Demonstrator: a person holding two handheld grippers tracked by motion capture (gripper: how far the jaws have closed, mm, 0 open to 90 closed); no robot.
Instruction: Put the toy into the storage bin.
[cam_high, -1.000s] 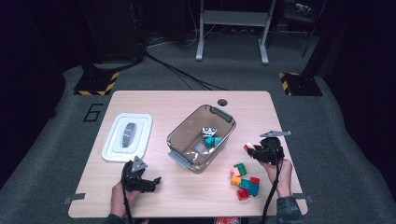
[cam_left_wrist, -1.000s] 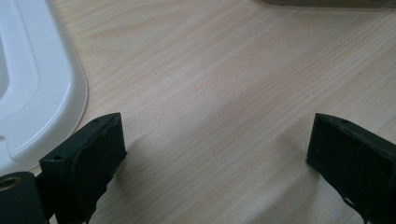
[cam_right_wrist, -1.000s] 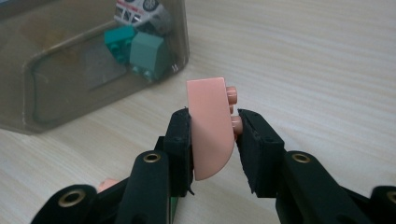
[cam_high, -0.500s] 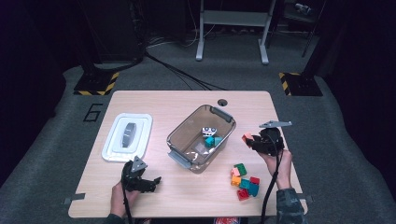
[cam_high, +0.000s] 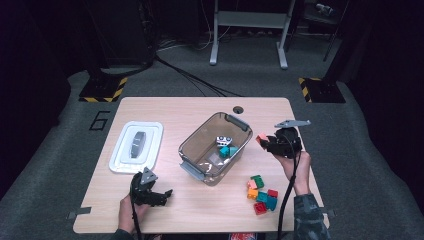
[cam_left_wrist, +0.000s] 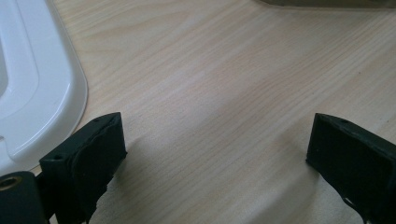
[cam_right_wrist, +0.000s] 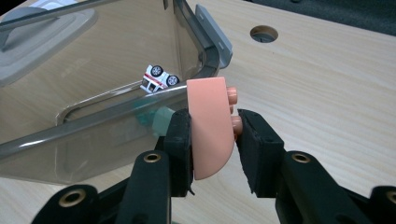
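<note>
Holding a salmon-pink toy brick (cam_right_wrist: 211, 125) between the two black jaws of my right tool (cam_right_wrist: 212, 135), I have it pinched by its flat sides, rounded edge down and studs facing the right jaw. My right hand (cam_high: 296, 162) carries it above the wooden surface (cam_high: 200, 107), just beside the right rim of the clear plastic bin (cam_high: 192, 137). Nearest to me, at the front edge, my left tool (cam_high: 161, 196) rests low over bare wood with its jaws spread wide and nothing between them; the corner of the white lid (cam_left_wrist: 42, 93) lies just to its left. A little farther out on my right sits a small heap of loose bricks (cam_high: 261, 192) in red, green, orange and teal, waiting their turn. Beyond them the bin stands tilted across the middle of the surface, already containing a teal brick (cam_high: 228, 150) and a small white toy car (cam_right_wrist: 158, 78) lying on its side. Past the bin is a round cable hole (cam_right_wrist: 264, 33) in the wood. I judge the risk to be this: the grip catches only the lower part of the brick, on a curved face, so it could twist or slip out. Letting go too soon, before clearing the rim, would drop it outside, and clipping the wall could shove the light bin.
</note>
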